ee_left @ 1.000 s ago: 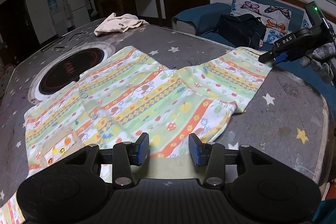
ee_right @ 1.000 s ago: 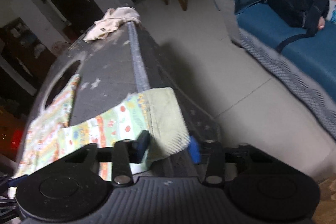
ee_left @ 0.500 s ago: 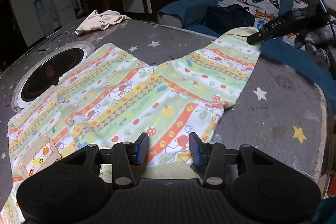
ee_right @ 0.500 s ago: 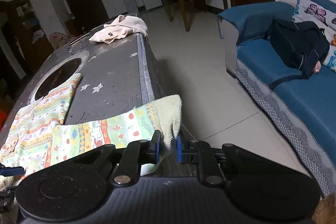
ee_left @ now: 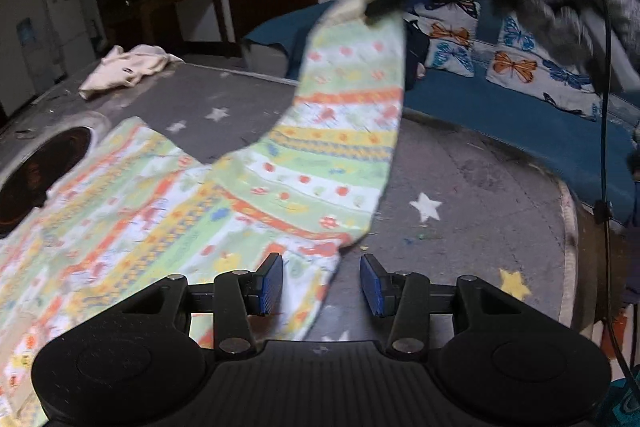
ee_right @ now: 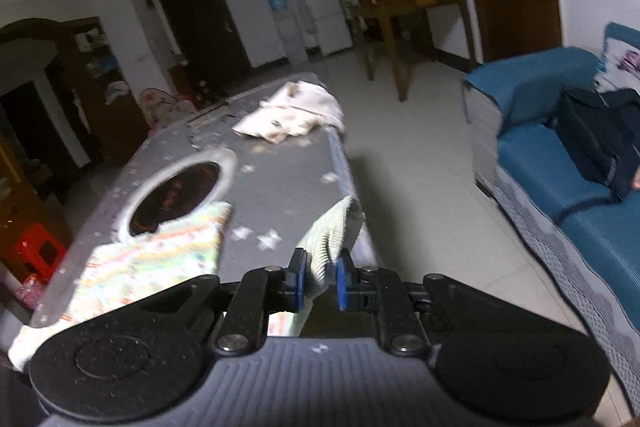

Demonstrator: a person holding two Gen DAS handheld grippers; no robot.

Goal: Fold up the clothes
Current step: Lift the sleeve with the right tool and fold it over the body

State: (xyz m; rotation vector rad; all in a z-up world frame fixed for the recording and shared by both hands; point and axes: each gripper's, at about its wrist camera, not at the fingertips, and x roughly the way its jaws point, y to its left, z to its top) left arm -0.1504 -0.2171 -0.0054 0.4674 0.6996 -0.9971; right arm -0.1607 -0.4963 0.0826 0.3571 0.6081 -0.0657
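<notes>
The desk (ee_left: 460, 167) in front of me is broad, grey and dotted with stars, so there is room to keep the garment spread while I work one part of it at a time. A round dark inset (ee_right: 176, 195) sits in the desk near its far end, with the cloth's far corner lying just beside it.

The patterned garment (ee_left: 168, 211), striped in green, orange and yellow, lies mostly flat on the desk. Only its sleeve (ee_left: 344, 131) rises off the surface, stretched taut up and away. I judge it is held high so it can swing over the body without dragging the rest out of shape.

A cream garment (ee_left: 128, 69) lies crumpled at the far edge, well apart, out of the way of the fold.

My right claw (ee_right: 319, 285) is clamped on the ribbed cuff (ee_right: 330, 243), the stiffest part of the sleeve and the easiest to steer by. My left claw (ee_left: 320, 285) stands with its jaws apart, low over the hem near me, gripping nothing; I judge it is placed to pin or catch that edge.
</notes>
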